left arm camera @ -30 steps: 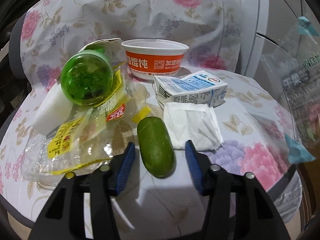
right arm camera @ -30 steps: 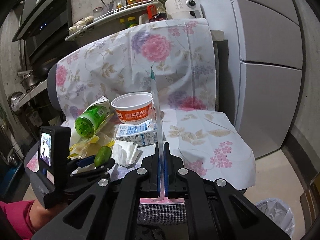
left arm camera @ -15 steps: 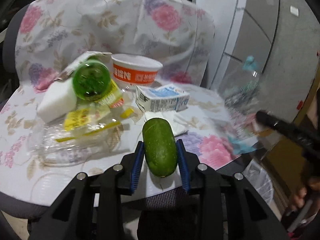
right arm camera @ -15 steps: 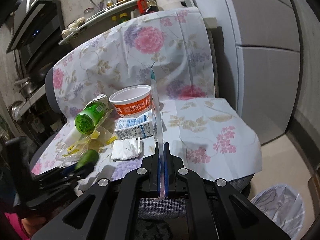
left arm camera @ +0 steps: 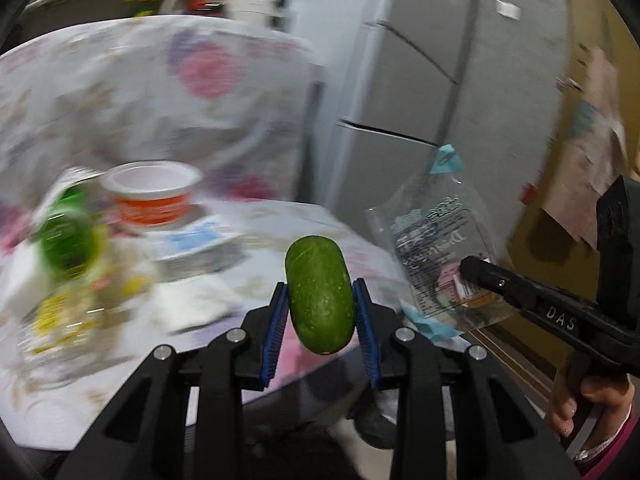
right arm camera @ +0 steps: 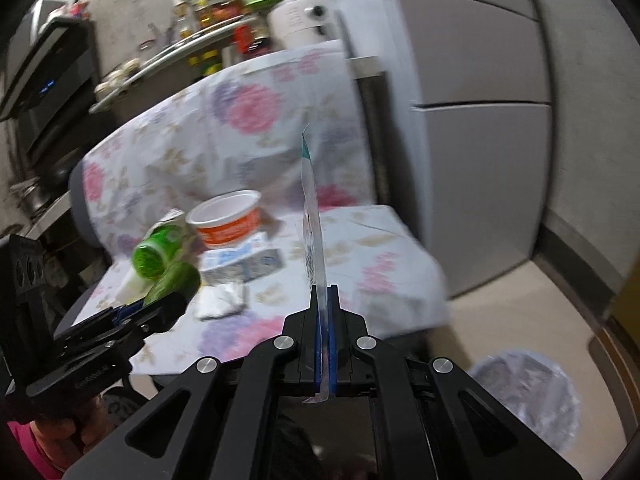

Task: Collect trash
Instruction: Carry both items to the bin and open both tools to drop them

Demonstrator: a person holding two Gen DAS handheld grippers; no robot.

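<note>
My left gripper (left arm camera: 320, 312) is shut on a green oblong fruit (left arm camera: 319, 292), held in the air above the front edge of the flowered chair seat (left arm camera: 256, 236). That fruit (right arm camera: 174, 280) and the left gripper (right arm camera: 132, 312) also show in the right wrist view. My right gripper (right arm camera: 325, 292) is shut on a clear plastic wrapper (right arm camera: 314, 216), seen edge-on; the wrapper (left arm camera: 436, 248) hangs at the right in the left wrist view. On the seat lie a green bottle (right arm camera: 154, 250), an orange and white cup (right arm camera: 228, 224), a milk carton (right arm camera: 244, 262) and a white tissue (right arm camera: 220, 300).
A bin lined with a plastic bag (right arm camera: 528, 396) stands on the floor at the lower right. A grey fridge (right arm camera: 480, 120) rises behind the chair. Shelves with bottles (right arm camera: 208, 12) line the back wall. A person's hand (left arm camera: 588, 404) holds the right gripper's handle.
The left gripper closed on the green fruit, lifted it off the seat and swung right. The right gripper with the wrapper shifted sideways, so the bin shows more fully.
</note>
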